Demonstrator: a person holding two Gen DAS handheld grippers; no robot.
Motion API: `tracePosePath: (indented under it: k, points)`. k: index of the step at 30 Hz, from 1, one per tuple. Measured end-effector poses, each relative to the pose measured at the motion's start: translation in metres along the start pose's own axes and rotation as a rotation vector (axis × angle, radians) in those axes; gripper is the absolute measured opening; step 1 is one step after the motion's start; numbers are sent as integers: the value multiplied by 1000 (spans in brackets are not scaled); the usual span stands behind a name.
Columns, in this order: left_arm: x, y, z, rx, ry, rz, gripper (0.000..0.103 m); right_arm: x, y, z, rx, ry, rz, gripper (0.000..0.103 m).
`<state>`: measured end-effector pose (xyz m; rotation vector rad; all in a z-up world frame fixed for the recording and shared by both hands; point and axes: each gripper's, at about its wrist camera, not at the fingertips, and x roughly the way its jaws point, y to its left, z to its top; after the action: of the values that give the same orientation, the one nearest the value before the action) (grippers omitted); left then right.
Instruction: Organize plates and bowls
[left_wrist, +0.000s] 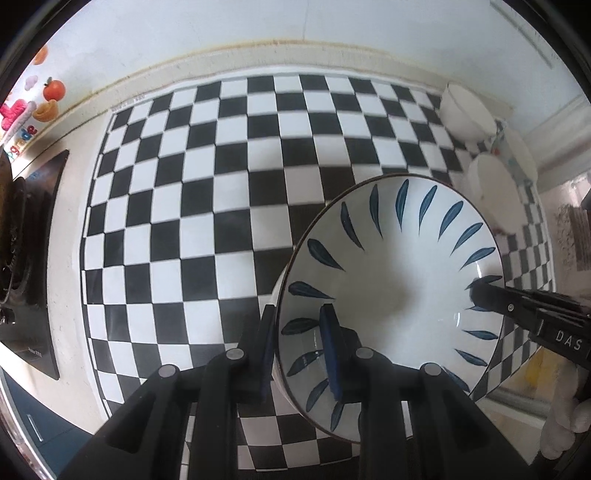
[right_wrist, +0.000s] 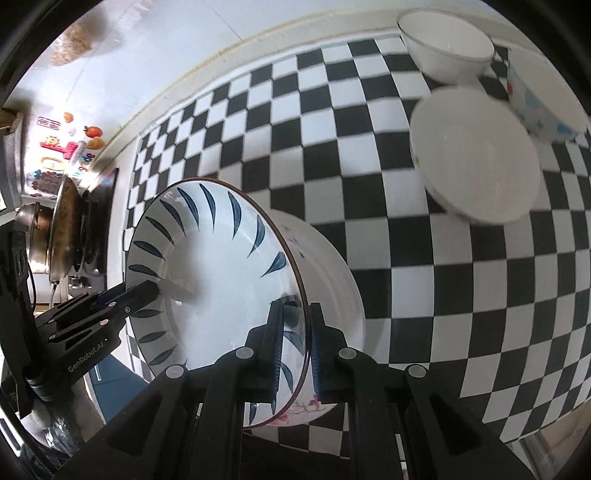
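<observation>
While both grippers pinch opposite sides of its rim, the blue-leaf plate (left_wrist: 388, 288) hangs above the checkered mat (left_wrist: 207, 192). Left gripper (left_wrist: 301, 350): jaws closed on the rim, one finger inside, one outside. Right gripper (right_wrist: 295, 343): same clamp on the far edge, straddling the rim. A white dish with pink flowers (right_wrist: 325, 280) sits directly under the plate; contact uncertain. Three bowls stand well apart at the mat's corner: white bowl (right_wrist: 476, 155), plain bowl (right_wrist: 447, 44), blue-patterned bowl (right_wrist: 543, 107). Dark pan (right_wrist: 70, 229) beyond the mat's other end.
</observation>
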<state>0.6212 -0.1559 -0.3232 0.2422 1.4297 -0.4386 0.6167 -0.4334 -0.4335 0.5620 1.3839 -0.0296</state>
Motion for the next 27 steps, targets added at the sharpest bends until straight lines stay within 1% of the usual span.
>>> tracePosePath:
  k: [3,5,12,17,22,26,27]
  points:
    - [14,-5,-3,9,35,4,21,14,-11,-2,13,24,-7,15]
    - [21,-7,-3,13,56,6,21,28,-7,0,17,37,-15,15]
    - [40,-10,-8,15,108,16,21,44,-14,-2,13,68,-27,15]
    - [49,-12,-10,7,133,9,21,56,-6,0,8,79,-37,15]
    - [54,-8,-11,-16,139,-9,21,56,-10,0,7,89,-25,15]
    - [58,-1,-13,-38,156,-29,22,54,-14,2,24,120,-22,16]
    - [58,1,-13,-45,164,-36,22,50,-20,1,28,126,-19,17]
